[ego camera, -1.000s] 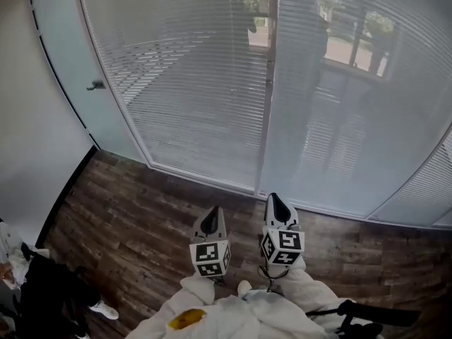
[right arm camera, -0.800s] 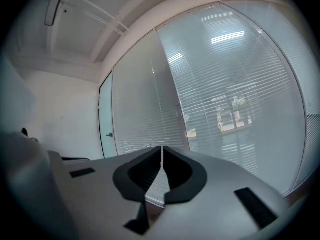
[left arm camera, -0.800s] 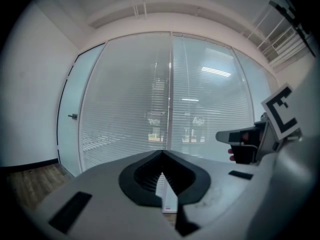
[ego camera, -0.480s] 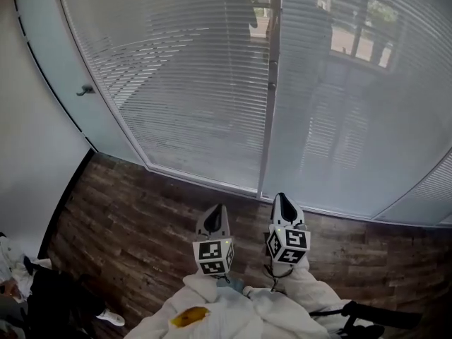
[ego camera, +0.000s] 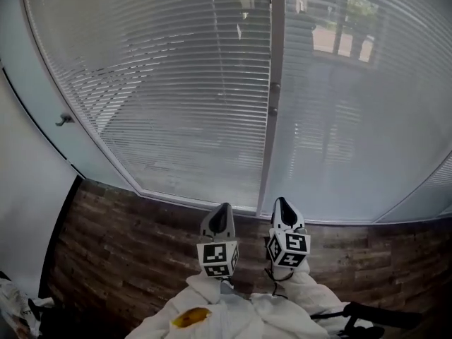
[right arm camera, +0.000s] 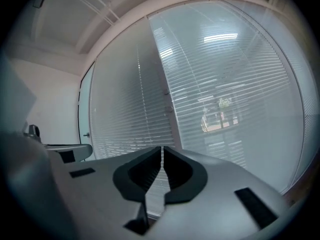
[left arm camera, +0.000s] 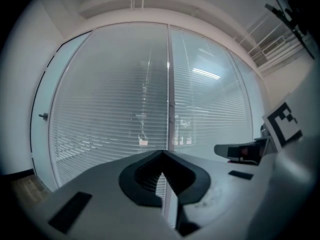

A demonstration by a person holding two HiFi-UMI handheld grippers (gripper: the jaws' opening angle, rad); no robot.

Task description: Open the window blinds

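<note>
White slatted blinds (ego camera: 176,97) hang behind two glass panes that meet at a grey upright post (ego camera: 272,104). The slats lie nearly flat, and a dim room shows through them. In the head view my left gripper (ego camera: 224,209) and right gripper (ego camera: 280,203) are held side by side, low in the picture, pointing at the foot of the post. Both are shut with nothing between their fingers. In the left gripper view the left gripper (left arm camera: 162,154) faces the blinds (left arm camera: 115,114) and the post (left arm camera: 170,84). The right gripper (right arm camera: 162,149) looks at the blinds (right arm camera: 220,89) too, still apart from the glass.
A frosted glass door (ego camera: 42,119) with a small handle (ego camera: 64,119) stands at the left. Dark wood-plank floor (ego camera: 120,253) runs up to the window's base. A white bag (ego camera: 18,306) lies at the lower left, and a black bar (ego camera: 374,315) at the lower right.
Both grippers have come closer to the window together; the blinds now fill more of the head view and less floor shows before them. The dark clothing at lower left has slid out of view.
</note>
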